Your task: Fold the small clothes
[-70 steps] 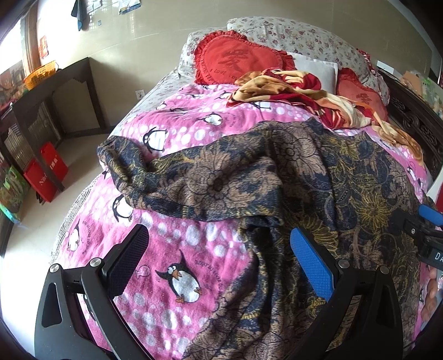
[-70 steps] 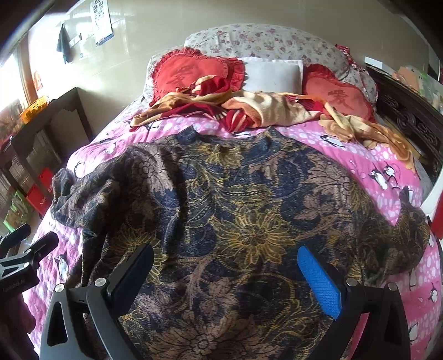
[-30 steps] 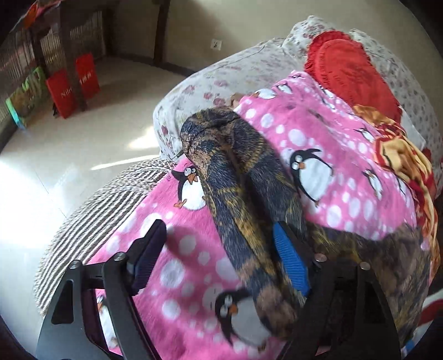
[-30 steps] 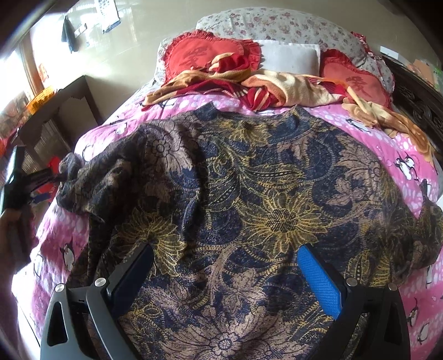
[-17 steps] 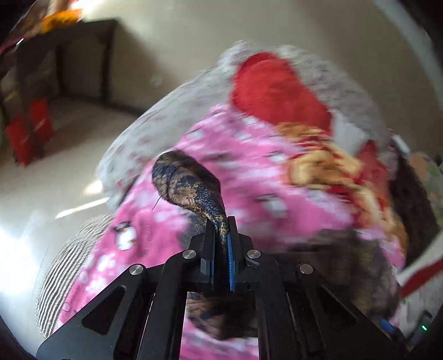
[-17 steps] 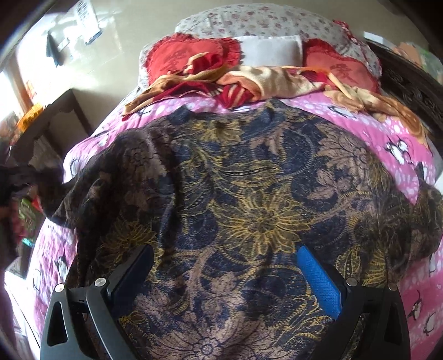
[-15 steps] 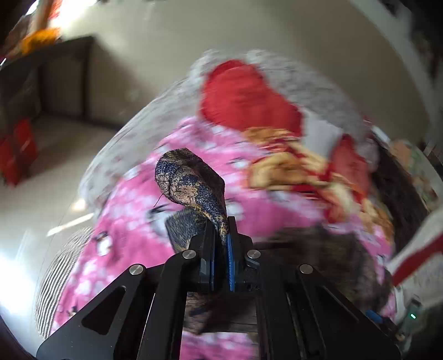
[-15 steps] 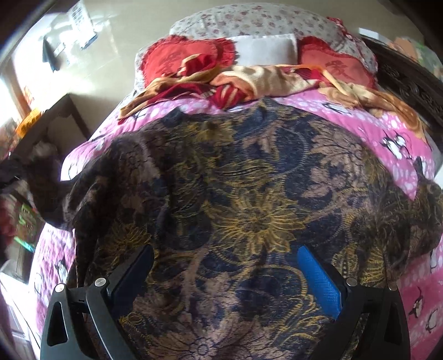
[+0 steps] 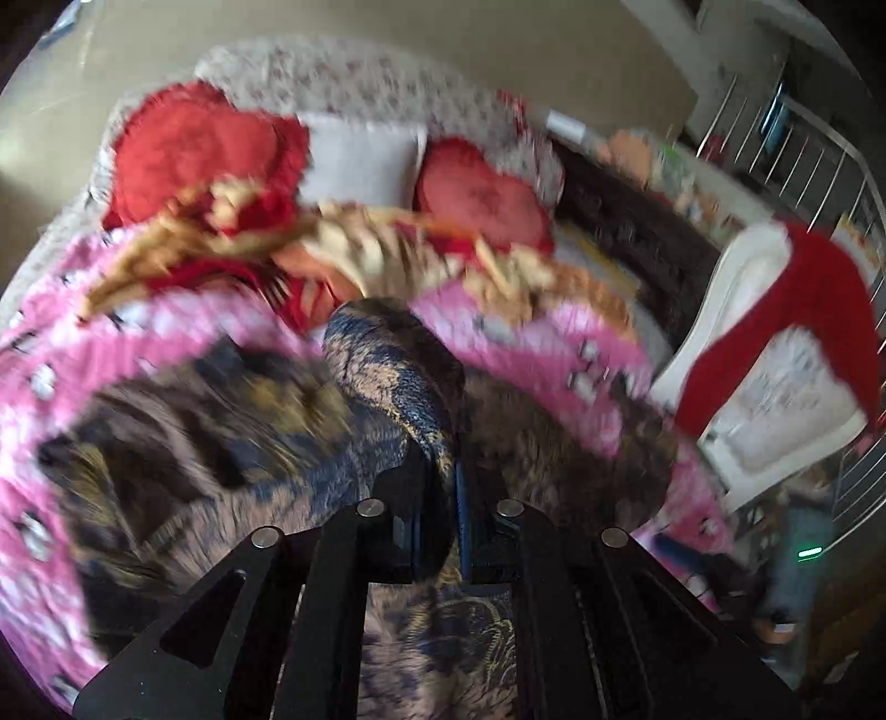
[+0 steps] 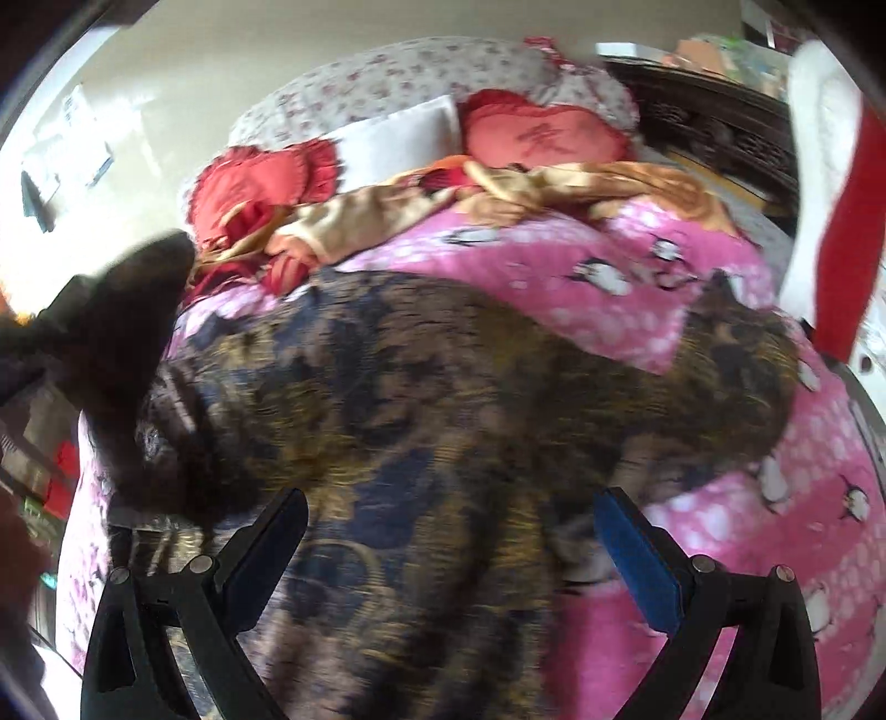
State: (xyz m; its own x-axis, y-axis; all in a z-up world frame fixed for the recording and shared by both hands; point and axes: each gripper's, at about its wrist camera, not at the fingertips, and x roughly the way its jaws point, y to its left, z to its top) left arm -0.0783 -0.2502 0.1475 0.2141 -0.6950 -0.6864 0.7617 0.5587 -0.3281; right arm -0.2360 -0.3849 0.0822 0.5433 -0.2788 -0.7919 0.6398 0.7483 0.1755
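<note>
Bed (image 10: 720, 310) under a pink penguin-print cover, with two red heart-shaped cushions (image 10: 545, 133) and a white pillow (image 10: 398, 141) at the head against a floral-print bolster (image 10: 387, 77), a gold-and-red cloth (image 10: 554, 188) crumpled just in front of them. Behind, a plain cream wall (image 9: 387, 39) in bright daylight, papers (image 10: 83, 160) pinned at its left; along the bed's right side, a dark carved wooden frame (image 10: 720, 127). Further right, a white piece of furniture with red fabric (image 9: 803, 310) draped over it, and metal railing (image 9: 830, 166) beyond.
</note>
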